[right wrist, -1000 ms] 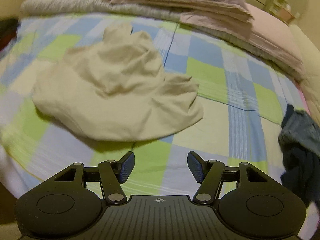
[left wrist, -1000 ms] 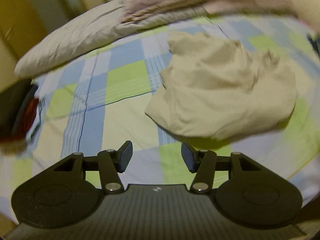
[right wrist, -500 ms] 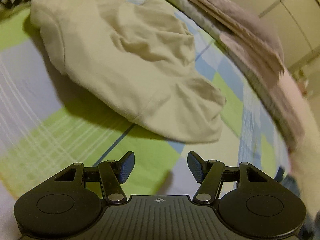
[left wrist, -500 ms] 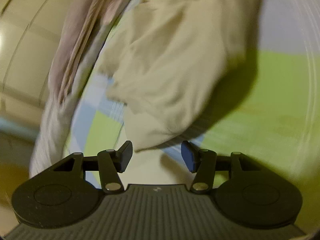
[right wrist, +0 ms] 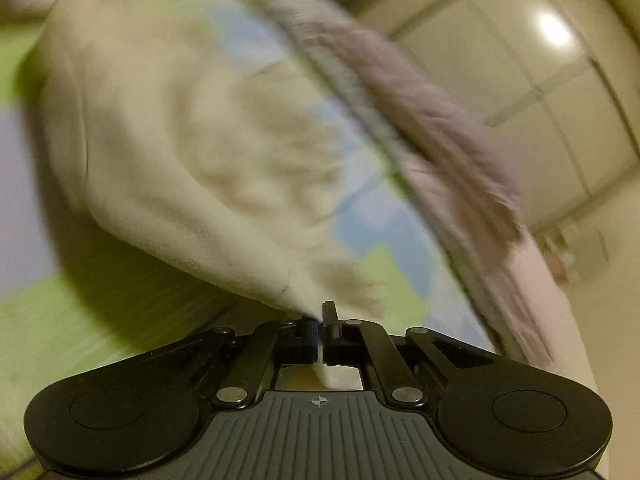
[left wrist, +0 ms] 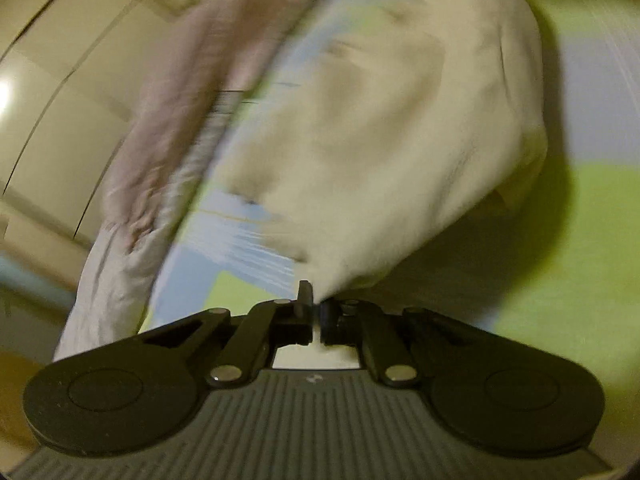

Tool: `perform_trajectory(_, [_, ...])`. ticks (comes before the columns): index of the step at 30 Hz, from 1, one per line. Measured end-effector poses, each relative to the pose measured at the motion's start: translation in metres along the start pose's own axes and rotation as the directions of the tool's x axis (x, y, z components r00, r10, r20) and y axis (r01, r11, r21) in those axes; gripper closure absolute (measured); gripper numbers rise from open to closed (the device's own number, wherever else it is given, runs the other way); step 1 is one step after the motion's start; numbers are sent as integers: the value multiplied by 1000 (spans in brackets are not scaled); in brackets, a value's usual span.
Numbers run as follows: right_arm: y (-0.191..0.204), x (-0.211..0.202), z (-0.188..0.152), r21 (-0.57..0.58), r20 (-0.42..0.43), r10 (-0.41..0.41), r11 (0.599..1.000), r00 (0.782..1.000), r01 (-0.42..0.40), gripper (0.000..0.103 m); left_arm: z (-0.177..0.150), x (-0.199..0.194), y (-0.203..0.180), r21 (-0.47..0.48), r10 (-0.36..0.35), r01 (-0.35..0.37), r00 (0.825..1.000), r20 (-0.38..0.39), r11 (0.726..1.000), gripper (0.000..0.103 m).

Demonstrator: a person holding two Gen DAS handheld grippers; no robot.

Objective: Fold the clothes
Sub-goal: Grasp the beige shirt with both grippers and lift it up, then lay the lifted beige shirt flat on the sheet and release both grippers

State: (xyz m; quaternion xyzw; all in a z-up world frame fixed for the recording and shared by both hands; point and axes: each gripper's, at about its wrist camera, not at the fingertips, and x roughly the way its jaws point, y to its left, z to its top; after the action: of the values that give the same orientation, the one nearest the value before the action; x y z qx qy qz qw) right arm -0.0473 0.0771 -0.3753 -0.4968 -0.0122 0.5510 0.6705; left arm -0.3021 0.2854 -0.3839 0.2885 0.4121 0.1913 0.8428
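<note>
Both tools are clenched on the cream garment, one corner each. Left tool: fingers pressed together w/ a tip of cloth drawn into the nip; fabric fans out ahead and to the right of it. Right tool: same, fingers clamped on a point of the cloth, a small tuft poking out behind the pads, and fabric spreading ahead and to the left. So the garment lies between the two tools, bulk fwd of both, still crumpled and bunched, not flat. It's on the bed, over a checked sheet of green/blue/pale squares; the shadow under the near edge suggests that edge is lifted off the sheet, but blur makes it hard to be sure. Folded pinkish bedding runs along the far side, wardrobe doors beyond. Key relation, imo: the held edge runs tool to tool, roughly crosswise to both, w/ the rest trailing away toward the bedding. Neither hand is nearer; each has its own corner. Whatever comes next prob. needs both to move together, keeping that edge taut so the cloth hangs or spreads evenly. Which garment it is (shirt? shorts?) I can't tell; too blurred. No fold lines visible so far.
</note>
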Motion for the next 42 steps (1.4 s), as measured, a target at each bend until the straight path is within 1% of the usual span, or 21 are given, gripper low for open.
perform_trajectory(2, [-31,-13,17,79,26,-54,995,998,52,103,16,-22,32,-104,34,-30,999,38,994,100])
perform_trajectory(4, [-63,-29,41,114,72,-120,987,990,111,103,35,-44,62,-158,81,-66,993,84,985,100])
perform_trajectory(6, [-95,-44,65,150,117,-186,974,976,168,103,56,-69,97,-206,142,-114,981,130,972,100])
perform_trajectory(8, [-121,-69,84,180,156,-213,966,964,184,103,77,-98,127,-250,213,-166,961,174,954,100])
perform_trajectory(10, [-148,-94,104,209,195,-239,958,951,198,103,97,-130,157,-295,288,-219,933,215,930,100])
perform_trajectory(12, [-174,-119,124,239,232,-265,948,936,210,103,110,-165,178,-346,335,-243,912,238,906,100])
perform_trajectory(15, [-213,-157,153,284,285,-306,932,909,225,103,119,-204,189,-409,359,-244,903,234,879,100])
perform_trajectory(19, [-217,-207,156,259,311,-241,952,919,162,103,121,-262,179,-477,364,-221,903,230,851,100])
perform_trajectory(23, [-214,-259,148,243,324,-171,965,931,93,103,117,-327,154,-536,345,-185,914,215,823,100])
perform_trajectory(25, [-217,-282,147,230,333,-145,971,932,69,103,119,-349,154,-564,340,-170,916,212,808,100])
perform_trajectory(27, [-226,-297,152,219,344,-133,974,929,58,103,124,-366,159,-571,345,-169,913,216,804,100])
perform_trajectory(30, [-243,-299,165,212,364,-136,975,921,61,103,131,-363,185,-584,344,-158,912,222,796,100])
perform_trajectory(31, [-249,-294,169,209,370,-139,976,919,64,103,133,-349,194,-584,330,-148,918,219,798,100])
perform_trajectory(33, [-260,-267,178,185,356,-134,980,925,71,103,138,-322,212,-585,301,-126,929,213,801,100])
perform_trajectory(35, [-266,-226,187,162,326,-113,985,939,62,103,142,-274,236,-602,253,-95,950,183,793,100])
perform_trajectory(36, [-268,-197,192,151,302,-97,987,949,52,103,141,-247,247,-618,226,-83,961,158,782,99])
perform_trajectory(37, [-270,-168,198,141,276,-80,989,958,42,103,138,-213,259,-645,196,-69,972,127,761,96])
perform_trajectory(38, [-270,-130,203,145,217,-64,989,974,32,103,135,-179,272,-672,164,-57,982,97,739,86])
perform_trajectory(39, [-270,-91,209,152,154,-47,988,987,24,103,130,-146,280,-695,157,-79,986,49,715,64])
perform_trajectory(40, [-270,-52,214,158,91,-30,987,995,15,102,126,-113,284,-711,147,-107,989,-6,695,56])
perform_trajectory(42, [-252,23,209,161,-76,-7,987,997,19,68,113,-64,271,-703,103,-146,989,-103,696,53])
